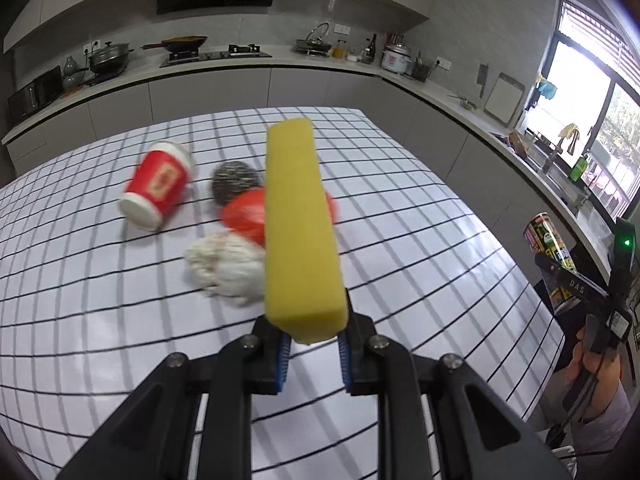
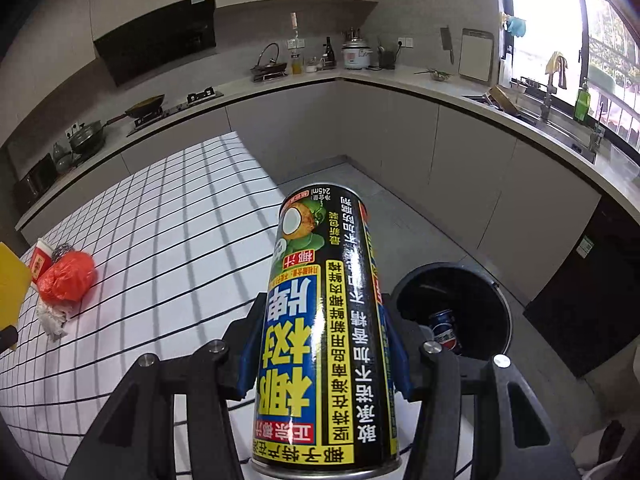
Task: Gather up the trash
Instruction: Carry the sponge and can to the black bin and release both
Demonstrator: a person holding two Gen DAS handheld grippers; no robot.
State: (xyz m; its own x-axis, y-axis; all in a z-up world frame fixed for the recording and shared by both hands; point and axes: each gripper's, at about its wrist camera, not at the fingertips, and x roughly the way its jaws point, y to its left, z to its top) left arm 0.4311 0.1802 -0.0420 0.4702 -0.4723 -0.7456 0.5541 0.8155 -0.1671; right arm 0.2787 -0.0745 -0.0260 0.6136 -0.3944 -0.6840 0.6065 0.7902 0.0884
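The left tool [image 1: 312,344] points forward and downward, its blue-padded jaws pinched tight on the near end of a yellow sponge [image 1: 298,220], which juts out ahead of the fingers. The right tool [image 2: 322,354] is angled downward too, its jaws part-way apart and clamped on both sides of a coconut juice can [image 2: 324,332]. In the left wrist view, a hand [image 1: 596,372] grips the right tool's handle.
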